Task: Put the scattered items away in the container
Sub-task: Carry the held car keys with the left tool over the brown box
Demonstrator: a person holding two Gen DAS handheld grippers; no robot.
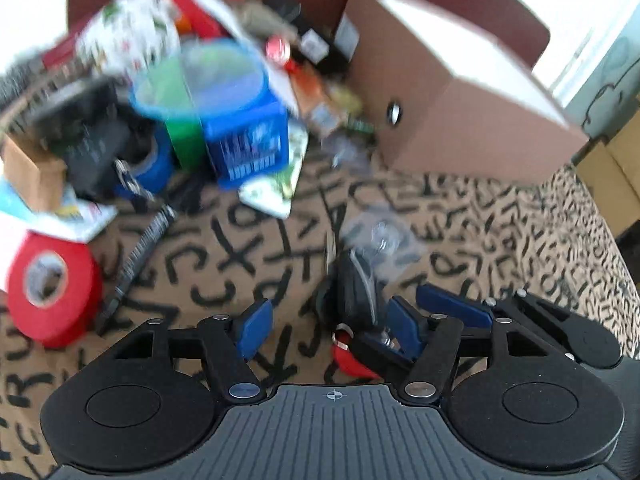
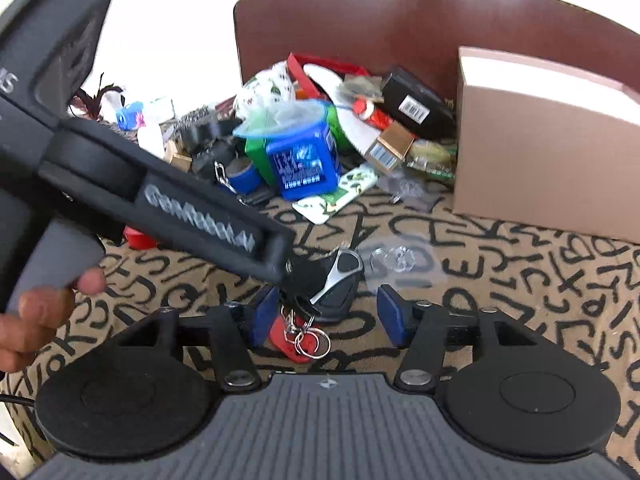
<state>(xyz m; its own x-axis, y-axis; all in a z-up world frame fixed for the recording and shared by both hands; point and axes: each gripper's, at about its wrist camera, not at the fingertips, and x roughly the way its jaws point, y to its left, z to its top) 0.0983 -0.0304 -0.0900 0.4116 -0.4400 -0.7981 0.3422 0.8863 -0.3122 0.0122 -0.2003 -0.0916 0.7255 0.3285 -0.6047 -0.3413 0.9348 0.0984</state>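
Note:
A black car key fob (image 2: 340,280) with a red tag (image 2: 286,340) and metal rings (image 2: 310,340) lies on the letter-printed cloth. My right gripper (image 2: 328,314) is open, its blue pads on either side of the fob and rings without pressing them. My left gripper (image 1: 330,330) also stands open, with the fob (image 1: 356,292) close to its right pad (image 1: 404,332). In the right wrist view the left gripper's body (image 2: 192,216) reaches in from the upper left, held by a hand (image 2: 40,320). The brown cardboard box (image 1: 460,120) (image 2: 540,160) stands at the back right.
A heap of clutter fills the back left: a blue tub (image 2: 300,164) with a plastic bag in it, a black carton (image 2: 416,104) and a blue tape roll (image 2: 244,176). A red tape roll (image 1: 52,288) lies at the left. A clear plastic bag (image 2: 400,260) lies beyond the fob. A dark red panel (image 2: 360,12) closes off the back.

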